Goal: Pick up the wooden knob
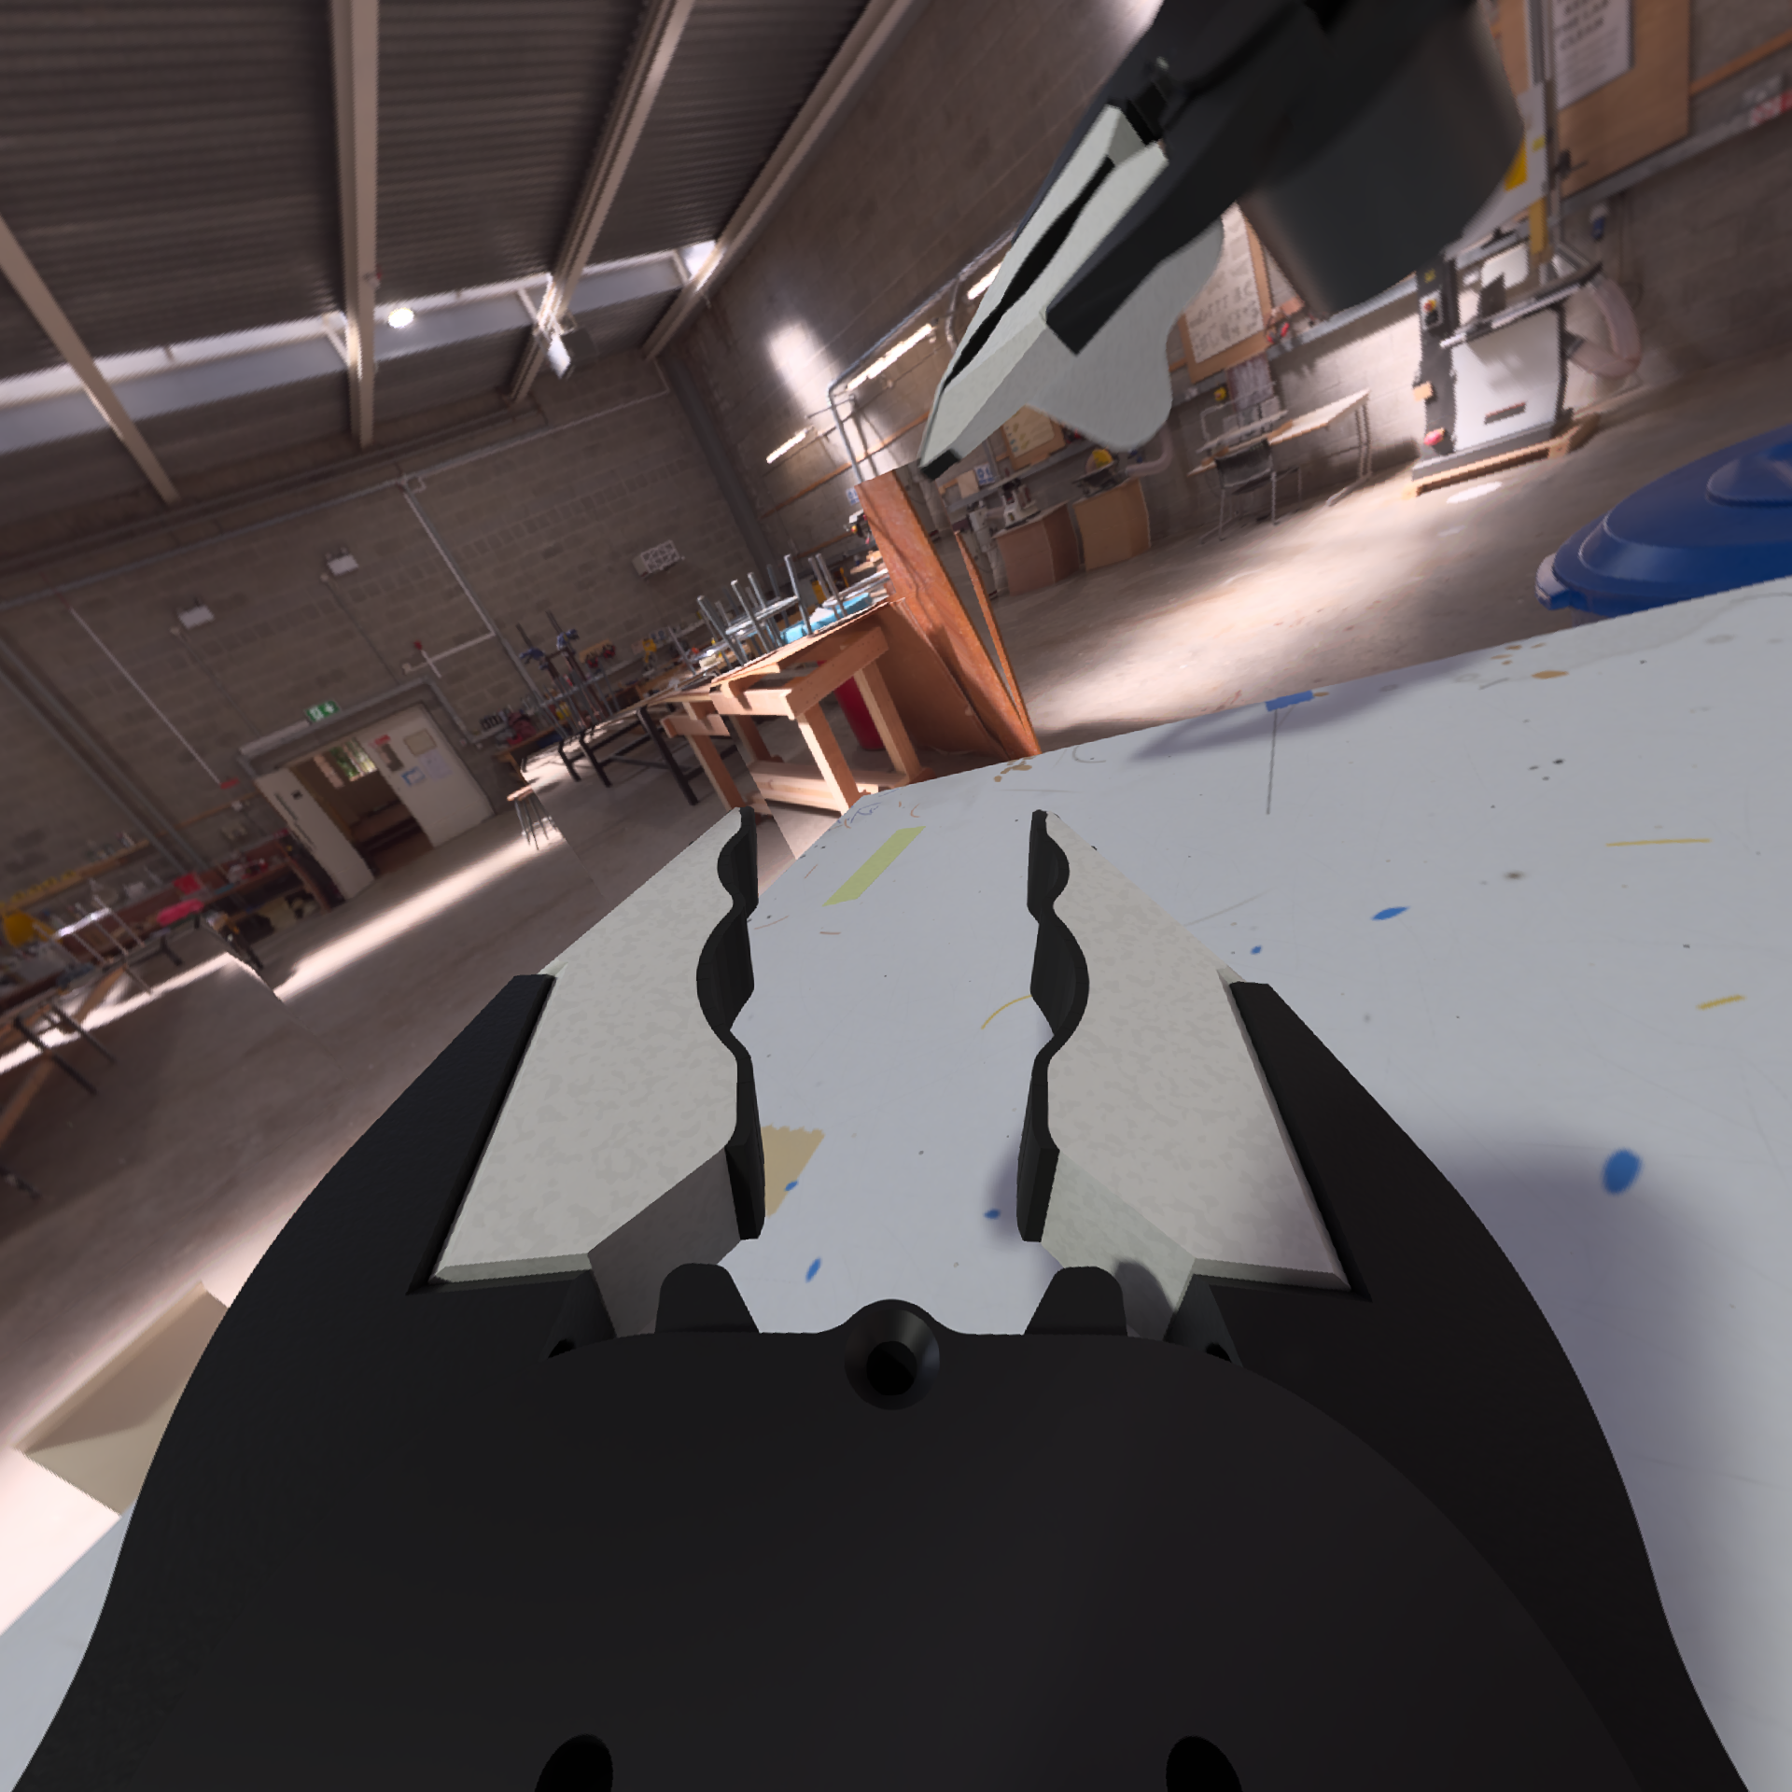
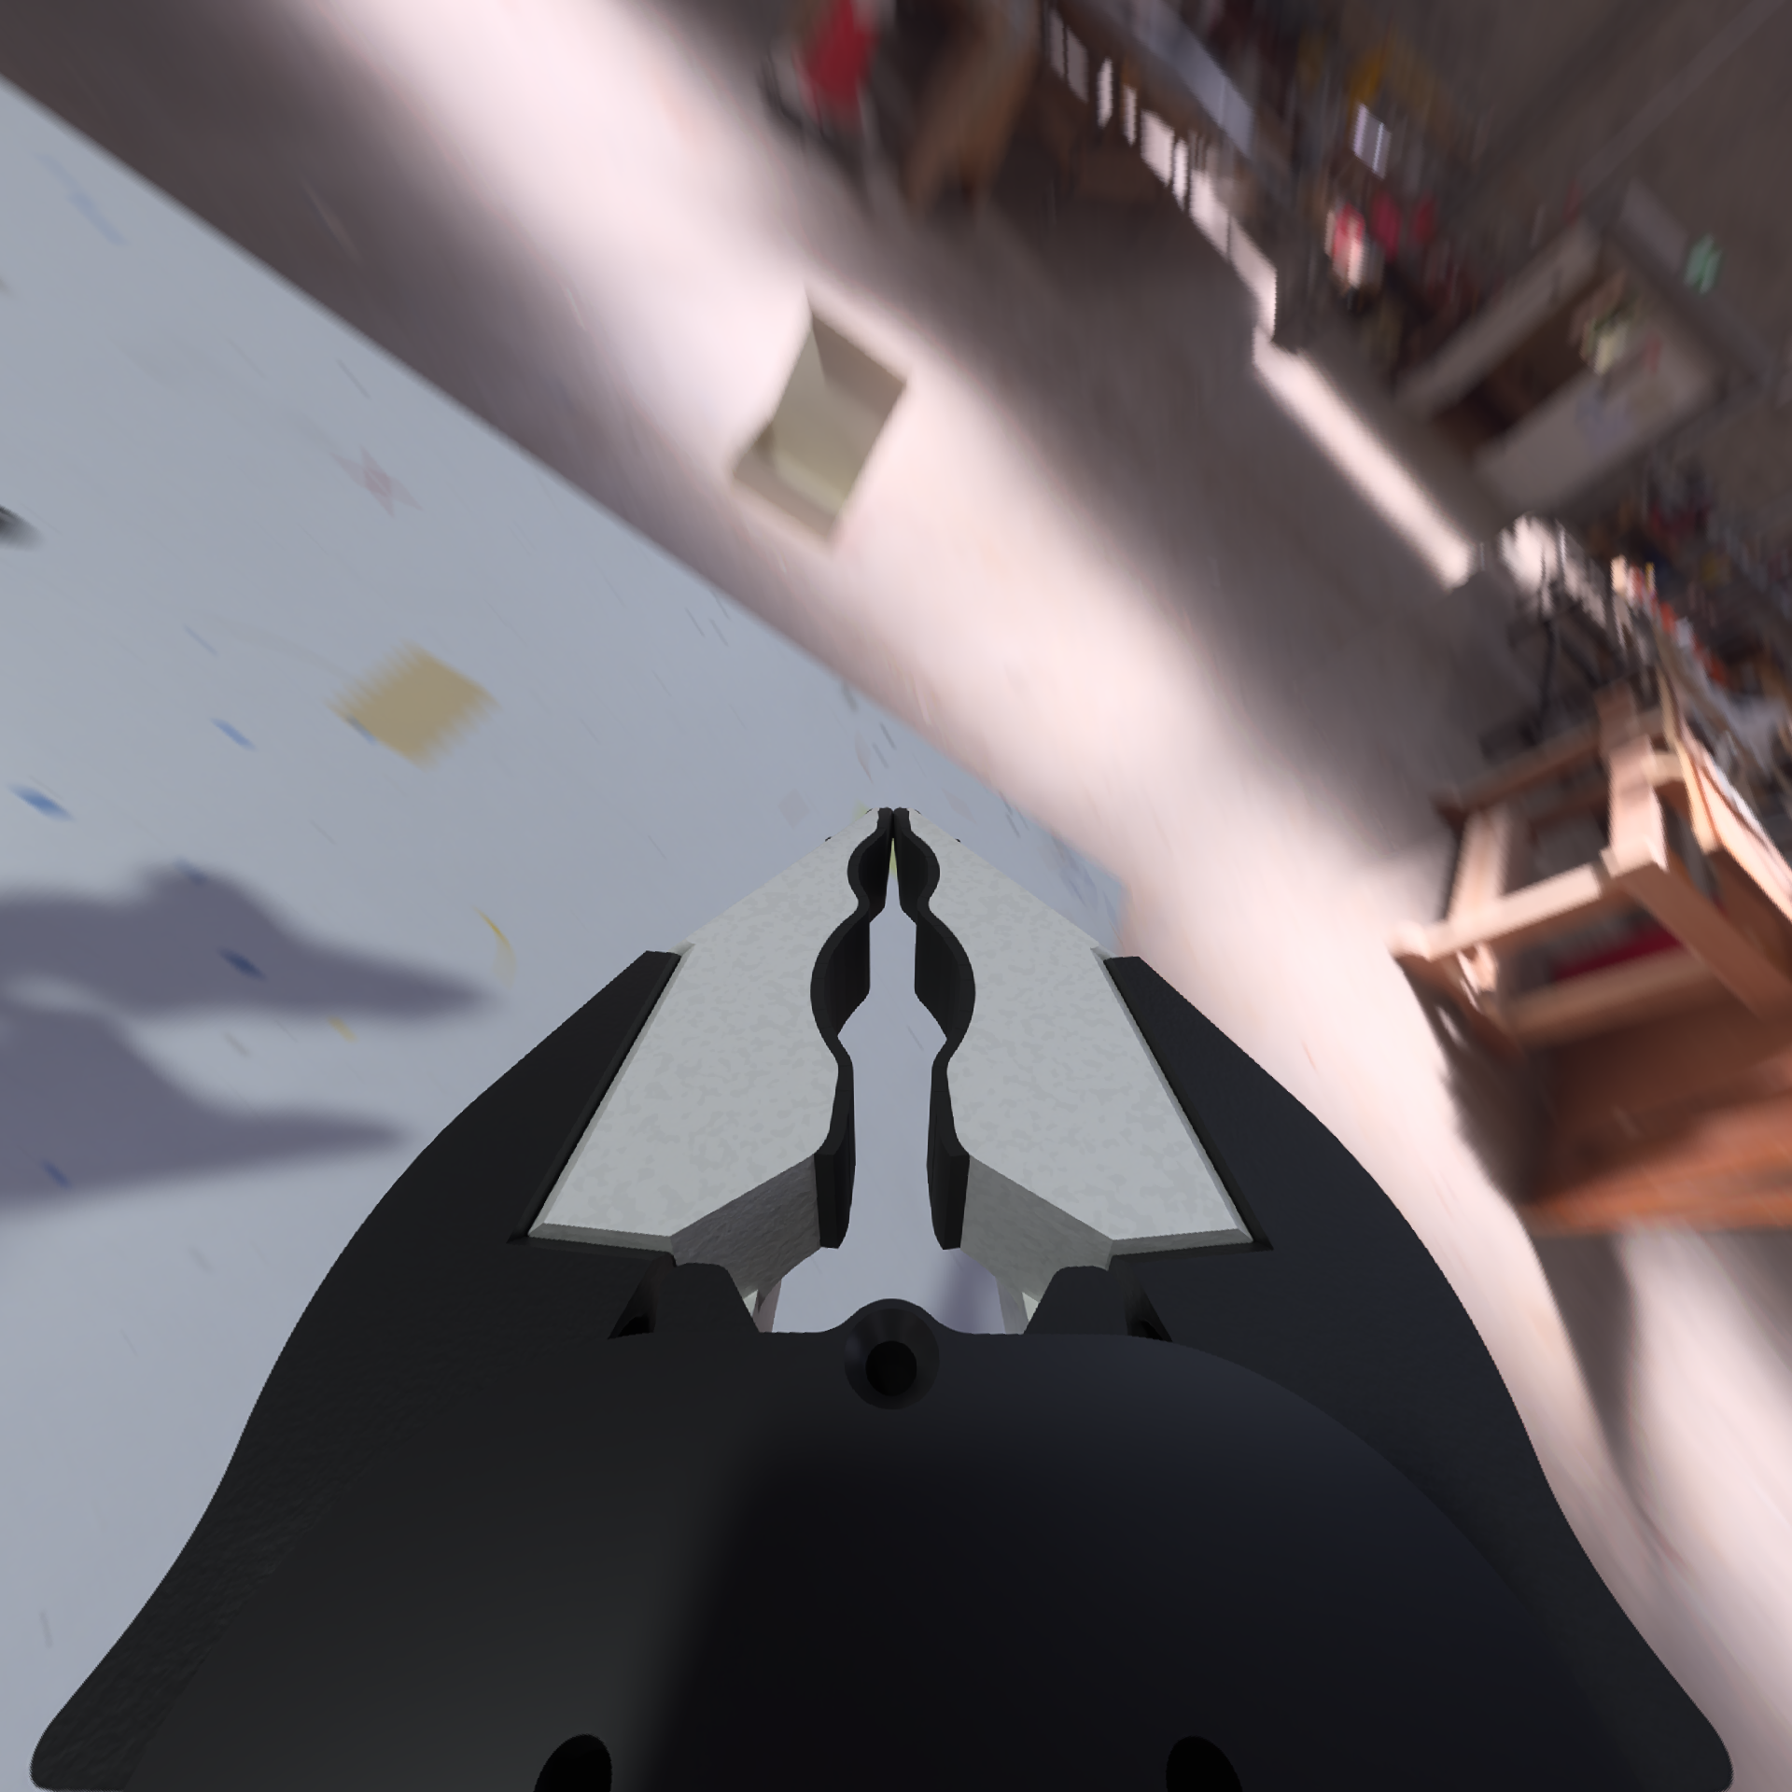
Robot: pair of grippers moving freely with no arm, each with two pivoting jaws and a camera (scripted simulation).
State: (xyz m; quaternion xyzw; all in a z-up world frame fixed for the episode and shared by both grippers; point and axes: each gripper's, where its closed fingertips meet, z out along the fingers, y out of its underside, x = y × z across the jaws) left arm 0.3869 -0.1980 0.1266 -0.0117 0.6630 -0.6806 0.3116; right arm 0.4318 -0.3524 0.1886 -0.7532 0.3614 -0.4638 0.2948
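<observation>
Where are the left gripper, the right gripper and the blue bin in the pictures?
left gripper [image 1: 887,819]: left wrist view, midway between its open fingertips.
right gripper [image 2: 893,811]: right wrist view, where its closed fingertips meet.
blue bin [image 1: 1687,538]: left wrist view, on its lid.

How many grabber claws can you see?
2. The open left gripper sits low over the white table; the shut right gripper is up high.

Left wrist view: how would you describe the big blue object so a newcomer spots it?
Start at the white, paint-flecked table filling the lower right. Just past its far edge, at the right border, sits a rounded blue container. It is the only large blue shape; other blues are tiny flecks on the tabletop.
</observation>
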